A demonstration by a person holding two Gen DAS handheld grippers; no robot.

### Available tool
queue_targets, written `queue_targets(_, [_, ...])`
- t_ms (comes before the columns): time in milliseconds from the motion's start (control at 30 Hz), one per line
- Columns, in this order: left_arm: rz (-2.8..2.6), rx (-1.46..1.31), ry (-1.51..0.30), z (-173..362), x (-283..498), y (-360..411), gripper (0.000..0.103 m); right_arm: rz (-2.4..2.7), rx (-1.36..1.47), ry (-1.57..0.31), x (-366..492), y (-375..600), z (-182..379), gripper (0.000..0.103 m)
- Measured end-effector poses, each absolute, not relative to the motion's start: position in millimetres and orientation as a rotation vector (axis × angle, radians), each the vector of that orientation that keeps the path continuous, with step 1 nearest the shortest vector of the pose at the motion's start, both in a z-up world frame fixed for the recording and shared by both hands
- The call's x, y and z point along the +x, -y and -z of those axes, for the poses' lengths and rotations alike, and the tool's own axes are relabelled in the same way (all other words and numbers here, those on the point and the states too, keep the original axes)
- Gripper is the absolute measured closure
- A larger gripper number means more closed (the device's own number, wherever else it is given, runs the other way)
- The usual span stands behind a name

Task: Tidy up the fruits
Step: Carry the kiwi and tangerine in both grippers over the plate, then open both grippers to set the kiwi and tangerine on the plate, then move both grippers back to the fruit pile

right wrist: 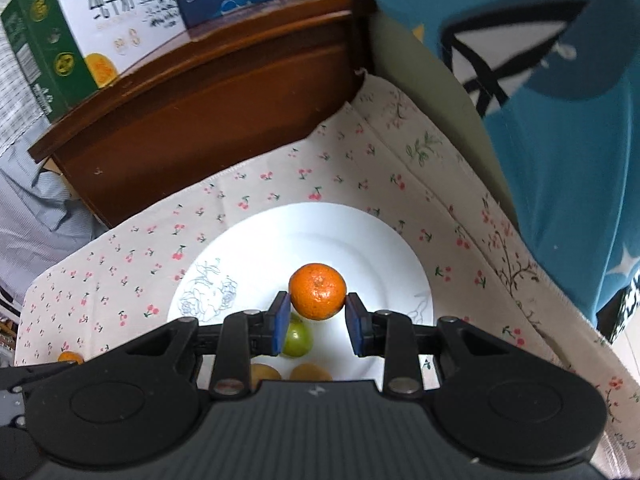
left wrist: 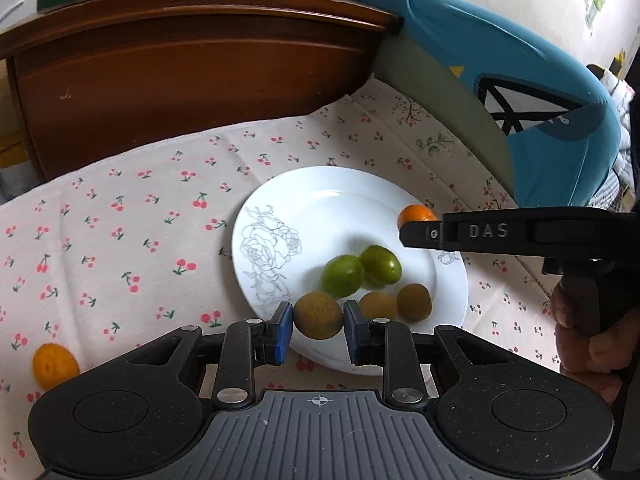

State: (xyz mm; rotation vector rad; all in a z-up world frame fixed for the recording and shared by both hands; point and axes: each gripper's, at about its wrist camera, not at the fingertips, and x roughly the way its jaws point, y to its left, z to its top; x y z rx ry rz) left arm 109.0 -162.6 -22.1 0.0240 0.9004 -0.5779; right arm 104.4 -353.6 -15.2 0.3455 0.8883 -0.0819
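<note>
A white plate (left wrist: 288, 200) with a drawn rose lies on the cherry-print cloth. On it rest two green fruits (left wrist: 343, 281) and two brownish-yellow fruits (left wrist: 414, 302). My left gripper (left wrist: 319, 317) is shut on a third brownish-yellow fruit (left wrist: 319, 315) over the plate's near rim. My right gripper (right wrist: 318, 307) is shut on an orange tangerine (right wrist: 318, 296) above the plate (right wrist: 360, 248); it shows in the left wrist view as a black bar at the right, the tangerine (left wrist: 416, 216) peeking over it. One green fruit (right wrist: 297, 338) lies below the right fingers.
Another tangerine (left wrist: 54, 364) lies on the cloth (left wrist: 120, 240) left of the plate, also seen as a sliver of tangerine (right wrist: 70, 357). A brown wooden cabinet (left wrist: 180, 80) with cartons (right wrist: 80, 40) on top stands behind. A blue cushion (left wrist: 520, 80) bounds the right side.
</note>
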Motion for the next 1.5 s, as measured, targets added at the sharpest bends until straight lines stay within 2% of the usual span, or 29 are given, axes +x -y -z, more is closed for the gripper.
queue_targets(167, [0.579, 0.034, -0.893, 19.1, 109.5, 166.5, 0.076, 0.089, 0.355, -0.882, 105.3, 354.7, 16.9, 0.071])
queue_targets(233, [0.571, 0.045, -0.889, 16.9, 108.4, 167.5, 0.072, 0.086, 0.365, -0.873, 104.4, 354.9, 14.8, 0.071])
queue_targets(333, [0.554, 0.059, -0.874, 12.5, 106.3, 168.0, 0.054, 0.082, 0.363, -0.86, 104.2, 353.7, 11.0, 0.071])
queue_targets(400, [0.53, 0.07, -0.857, 7.6, 104.7, 166.8, 0.031, 0.077, 0.369, -0.85, 103.8, 353.3, 7.2, 0.07])
queue_targets(600, [0.469, 0.117, -0.81, -8.9, 100.0, 159.5, 0.016, 0.054, 0.365, -0.818, 101.2, 347.3, -4.9, 0.066])
queue_targets(1000, [0.327, 0.054, -0.837, -30.9, 96.2, 99.8, 0.015, -0.006, 0.338, -0.796, 80.5, 321.0, -23.6, 0.058])
queue_targets(1100, [0.292, 0.035, -0.836, -34.1, 93.3, 78.9, 0.015, -0.001, 0.333, -0.803, 74.4, 313.7, -24.8, 0.051])
queue_targets(1300, [0.196, -0.037, -0.832, -38.6, 88.2, 39.4, 0.015, 0.005, 0.342, -0.827, 67.8, 302.4, -26.0, 0.045])
queue_targets(1500, [0.187, -0.045, -0.82, -37.5, 86.6, 35.7, 0.015, 0.005, 0.339, -0.808, 65.0, 303.6, -30.4, 0.044])
